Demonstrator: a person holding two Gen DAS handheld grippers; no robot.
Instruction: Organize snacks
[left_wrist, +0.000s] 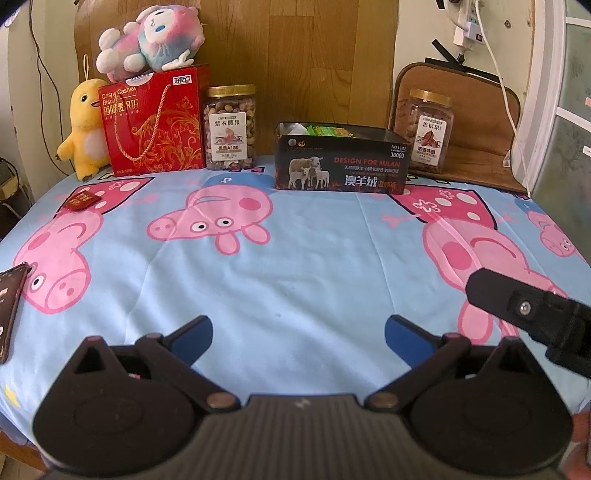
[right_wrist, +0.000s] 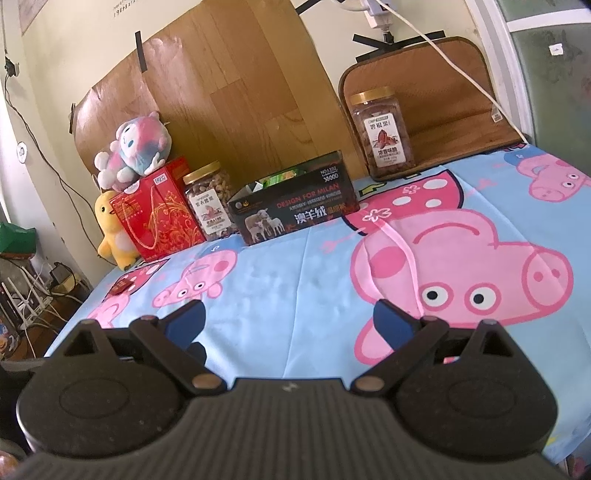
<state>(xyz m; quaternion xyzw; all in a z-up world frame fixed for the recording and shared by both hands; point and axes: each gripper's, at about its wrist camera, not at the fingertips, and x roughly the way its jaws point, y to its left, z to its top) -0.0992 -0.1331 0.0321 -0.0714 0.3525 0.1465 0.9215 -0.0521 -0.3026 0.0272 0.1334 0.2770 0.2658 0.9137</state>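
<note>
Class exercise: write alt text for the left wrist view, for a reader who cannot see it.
The open left gripper hovers, holding nothing, over a blue cartoon-pig tablecloth. Along the back stand a red gift box, a nut jar, an open black box and a second jar. A small red packet lies far left.

The black box (left_wrist: 341, 164) hides most of what lies inside it: only green wrappers (left_wrist: 327, 130) and something pale show above its rim. A dark packet (left_wrist: 9, 310), far left of the box, is cut off by the left wrist view's edge. Left of the box, the small red packet's (left_wrist: 82, 200) print is too small to read.
</note>
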